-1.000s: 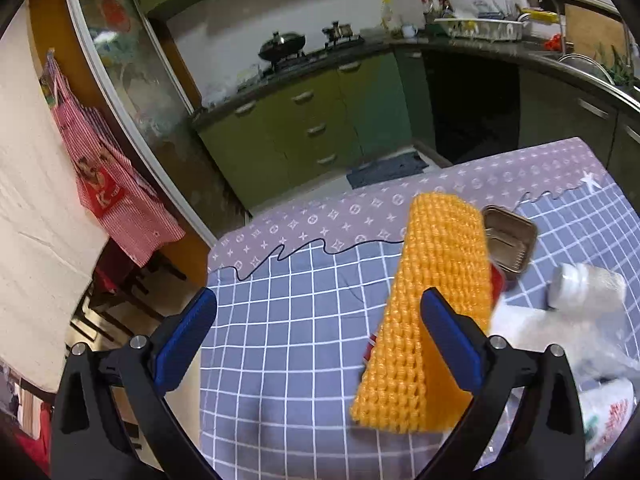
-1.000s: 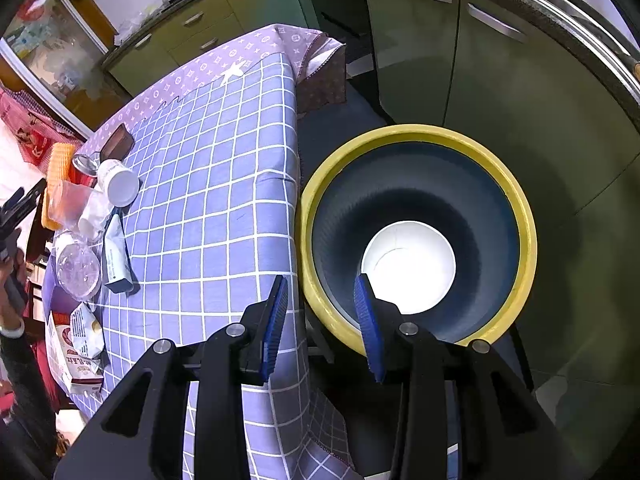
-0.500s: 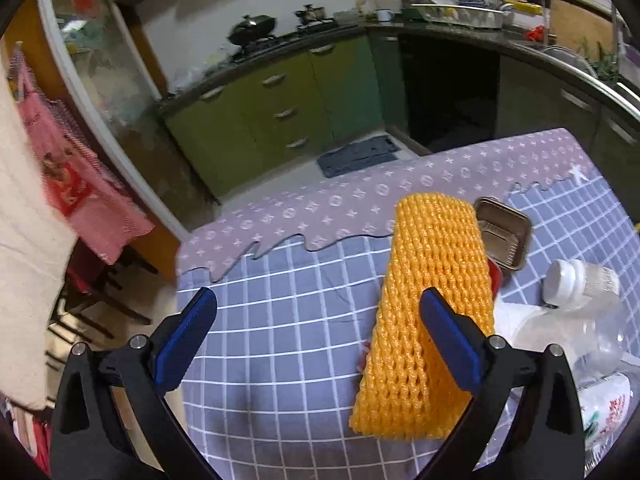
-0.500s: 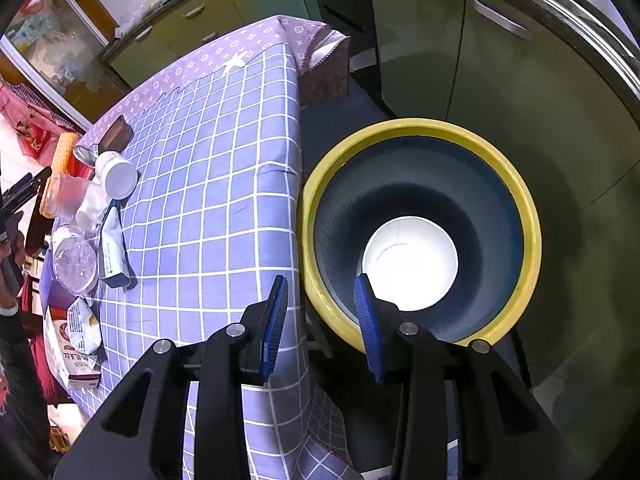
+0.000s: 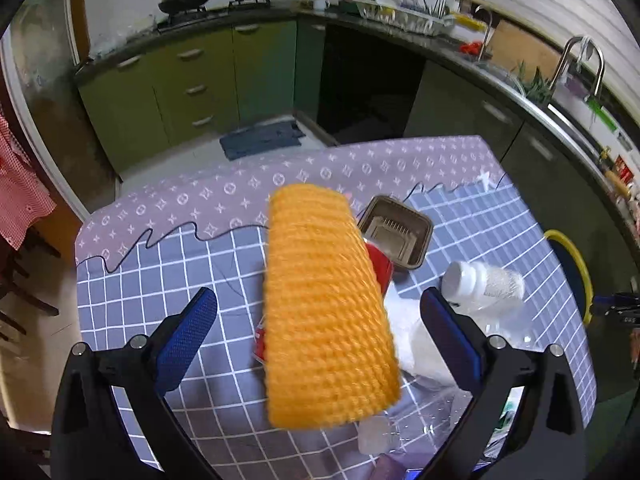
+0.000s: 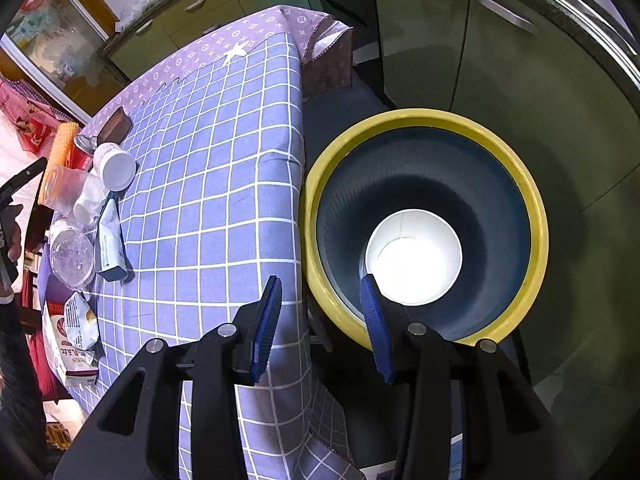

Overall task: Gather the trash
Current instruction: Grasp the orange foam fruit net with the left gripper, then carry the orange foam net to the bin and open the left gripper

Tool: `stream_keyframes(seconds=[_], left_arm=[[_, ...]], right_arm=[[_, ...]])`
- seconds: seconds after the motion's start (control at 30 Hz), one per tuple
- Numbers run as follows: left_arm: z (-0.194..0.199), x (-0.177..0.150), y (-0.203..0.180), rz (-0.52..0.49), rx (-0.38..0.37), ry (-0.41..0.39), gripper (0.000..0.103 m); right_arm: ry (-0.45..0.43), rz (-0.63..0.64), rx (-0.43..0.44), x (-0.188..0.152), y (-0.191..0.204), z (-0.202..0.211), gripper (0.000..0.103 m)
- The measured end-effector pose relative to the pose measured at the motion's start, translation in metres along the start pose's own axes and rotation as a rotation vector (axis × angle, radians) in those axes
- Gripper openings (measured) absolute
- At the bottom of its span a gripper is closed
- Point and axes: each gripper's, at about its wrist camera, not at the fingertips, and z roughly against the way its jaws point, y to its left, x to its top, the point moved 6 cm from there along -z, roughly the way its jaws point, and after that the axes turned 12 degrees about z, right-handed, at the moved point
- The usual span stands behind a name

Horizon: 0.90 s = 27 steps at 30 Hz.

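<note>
My left gripper (image 5: pixel 318 312) is open above an orange foam net sleeve (image 5: pixel 324 304) that lies on the checked tablecloth (image 5: pixel 168 264), between the jaws and apart from both. A red can (image 5: pixel 378 268), a brown tray (image 5: pixel 396 232), a white bottle (image 5: pixel 482 284) and clear plastic lie to its right. My right gripper (image 6: pixel 320 312) is open and empty over the near rim of a yellow-rimmed bin (image 6: pixel 532 216) beside the table. A white paper bowl (image 6: pixel 414 256) lies in the bin.
In the right wrist view, trash lies along the table's left side: a white bottle (image 6: pixel 116 164), clear cups (image 6: pixel 68 188), a tube box (image 6: pixel 110 240) and a milk carton (image 6: pixel 72 344). Green cabinets (image 6: pixel 480 60) stand behind the bin.
My left gripper has moved closer to the orange sleeve and turned right, so the sleeve now sits centred between the jaws. My right gripper has stayed over the bin rim.
</note>
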Motion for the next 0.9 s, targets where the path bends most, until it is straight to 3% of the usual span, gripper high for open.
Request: stream_keyframes(seconds=[0.13,0.37,0.5,0.57,0.67,0.9], left_arm=[[-0.006,-0.001,0.005,0.005,0.040,0.011,0.097],[-0.012,-0.005,0.007,-0.012,0.019,0.066,0.095],[-0.016,-0.011,0.004,-0.010,-0.010,0.122,0.060],[-0.016,-0.011,0.004,-0.017,-0.005,0.112,0.054],[-0.008,-0.012,0.000,-0.026,-0.037,0.099,0.036],[0.027,-0.011,-0.021,-0.099,-0.078,0.015,0.024]], right_arm=[[0.004,0.001,0.002,-0.002,0.000,-0.001,0.041],[0.007,0.002,0.004,-0.002,0.000,-0.003,0.041],[0.007,0.003,0.006,-0.002,0.002,-0.003,0.041],[0.007,0.004,0.008,-0.001,0.003,-0.003,0.041],[0.005,0.003,0.008,-0.001,0.003,-0.002,0.041],[-0.003,-0.001,0.013,-0.001,0.002,0.000,0.041]])
